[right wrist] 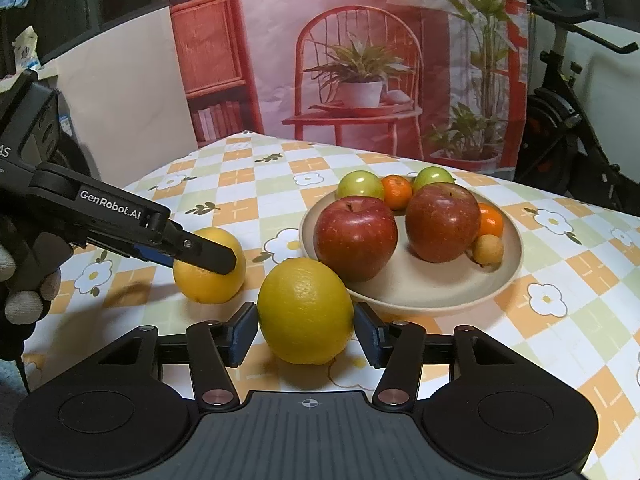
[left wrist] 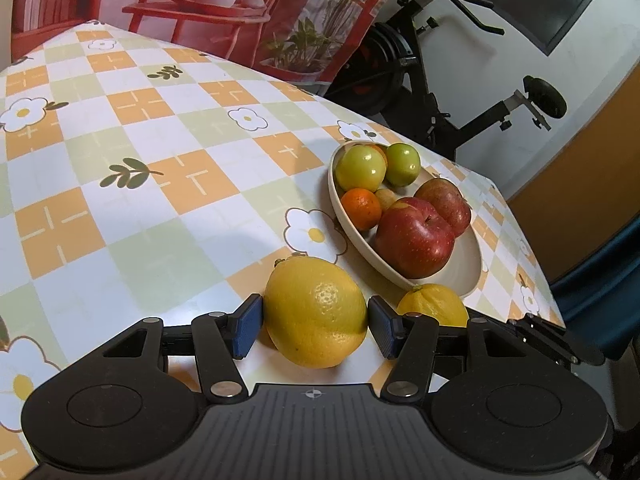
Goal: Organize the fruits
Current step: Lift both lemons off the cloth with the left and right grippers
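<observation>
Fruits are shown on a worktop (right wrist: 560,344) covered with a checked orange, green and white cloth printed with flowers. Two are yellow lemons, lying on the cloth in front of a shallow cream bowl (right wrist: 516,256).

The first lemon (left wrist: 316,312) is framed by the left hand-held gripper (left wrist: 315,329), whose blue pads are set against its two sides at a middling width. The fruit is gripped while it rests on the cloth. In the right wrist view, a gloved hand (right wrist: 24,280) is seen holding this tool from the left.

The second lemon (right wrist: 306,310) lies just in front of the bowl's near rim, between the fingers of the right hand-held gripper (right wrist: 306,334). The pads are drawn in close on both sides, but it cannot be told whether the fruit is actually pressed.

In the bowl, two red apples (right wrist: 355,236) are placed at the front. Two green fruits (right wrist: 359,185), two small oranges (right wrist: 396,191) and a little brown fruit (right wrist: 489,250) are gathered behind and beside them.
</observation>
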`<state>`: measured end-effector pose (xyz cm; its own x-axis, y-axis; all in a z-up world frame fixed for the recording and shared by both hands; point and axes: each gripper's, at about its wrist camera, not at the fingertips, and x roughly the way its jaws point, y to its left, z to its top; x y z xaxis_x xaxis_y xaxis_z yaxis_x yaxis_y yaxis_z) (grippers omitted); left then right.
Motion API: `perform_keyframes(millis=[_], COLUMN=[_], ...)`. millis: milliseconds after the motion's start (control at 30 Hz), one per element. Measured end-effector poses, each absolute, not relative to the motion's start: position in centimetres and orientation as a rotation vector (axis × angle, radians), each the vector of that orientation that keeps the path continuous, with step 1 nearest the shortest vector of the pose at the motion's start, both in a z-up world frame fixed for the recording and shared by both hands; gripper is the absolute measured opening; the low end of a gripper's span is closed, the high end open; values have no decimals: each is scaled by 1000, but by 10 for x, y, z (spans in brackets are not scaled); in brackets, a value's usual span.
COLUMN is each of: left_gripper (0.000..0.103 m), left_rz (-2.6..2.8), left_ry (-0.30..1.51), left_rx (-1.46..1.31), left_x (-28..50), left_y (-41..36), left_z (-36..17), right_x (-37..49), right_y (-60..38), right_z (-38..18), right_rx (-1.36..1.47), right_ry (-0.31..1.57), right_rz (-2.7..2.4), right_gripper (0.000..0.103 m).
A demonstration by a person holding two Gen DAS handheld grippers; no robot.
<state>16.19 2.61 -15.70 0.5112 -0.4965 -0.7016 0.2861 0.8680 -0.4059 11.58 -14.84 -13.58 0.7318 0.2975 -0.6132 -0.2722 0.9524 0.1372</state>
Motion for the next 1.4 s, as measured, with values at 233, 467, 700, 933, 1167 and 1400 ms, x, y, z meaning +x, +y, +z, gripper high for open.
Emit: perform_keyframes(millis=[233, 467, 700, 933, 1167, 1400], left_gripper=[60, 60, 60, 60, 60, 59], left_rz=[-467, -458, -462, -473, -480, -479], left_ry=[911, 903, 898, 897, 903, 905], left_rx=[-215, -185, -139, -123, -142, -205], left_x=[159, 157, 153, 150, 149, 151], left_y=[28, 28, 22, 22, 23, 27], left_z=[-155, -152, -151, -151, -152, -150], right_x=[118, 110, 107, 113, 120, 118], right_y=[-149, -162, -167, -161, -158, -158], right_z=[-138, -135, -135, -138, -141, -141], right_rx=[48, 81, 86, 59, 72, 81], right_ry=[679, 656, 667, 706, 734, 751], right_rz=[319, 302, 301, 310, 341, 337], right_gripper=[48, 47, 47, 56, 53, 53])
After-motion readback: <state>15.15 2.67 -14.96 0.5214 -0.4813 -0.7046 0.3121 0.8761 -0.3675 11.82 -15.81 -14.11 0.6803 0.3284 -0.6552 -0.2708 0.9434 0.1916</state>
